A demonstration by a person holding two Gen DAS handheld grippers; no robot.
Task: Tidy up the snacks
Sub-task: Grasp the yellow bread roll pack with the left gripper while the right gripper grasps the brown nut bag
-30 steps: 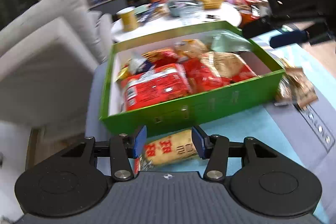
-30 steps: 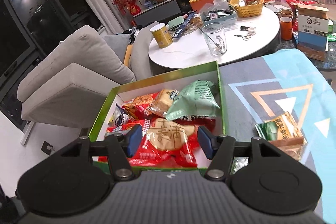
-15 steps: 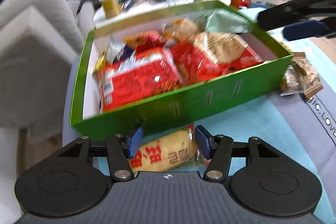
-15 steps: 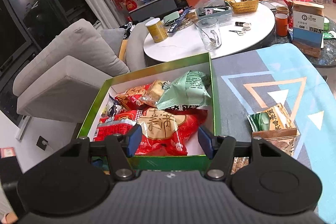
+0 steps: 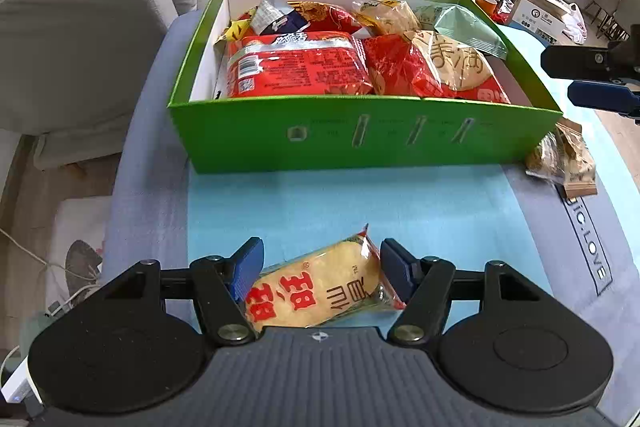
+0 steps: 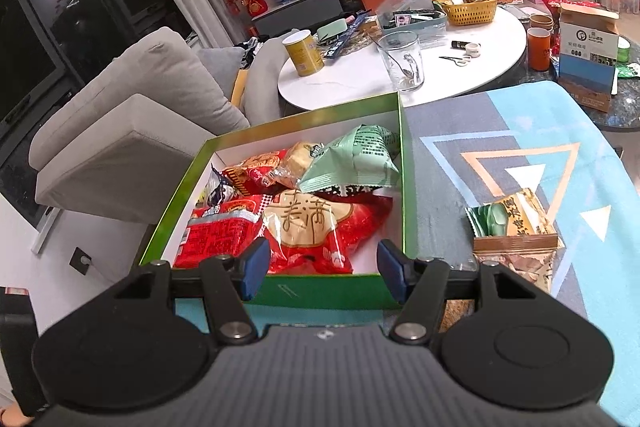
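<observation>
A green box (image 5: 360, 135) holds several snack packets, also seen in the right wrist view (image 6: 402, 187). My left gripper (image 5: 320, 267) is shut on a yellow rice-cracker packet (image 5: 316, 295) with red characters, held above the blue mat in front of the box. My right gripper (image 6: 320, 267) is open and empty, hovering over the box's near right corner; it shows in the left wrist view (image 5: 596, 79). A brown snack packet (image 6: 516, 239) lies on the mat right of the box, also seen in the left wrist view (image 5: 564, 159).
The box sits on a blue and grey patterned mat (image 6: 520, 155). A white round table (image 6: 440, 67) with a glass, a yellow can and a basket stands behind. A grey sofa (image 6: 132, 131) is at the left.
My left gripper with the cracker packet has pulled back and risen, so the box looks farther away. My right gripper has drawn back slightly toward the box's near edge.
</observation>
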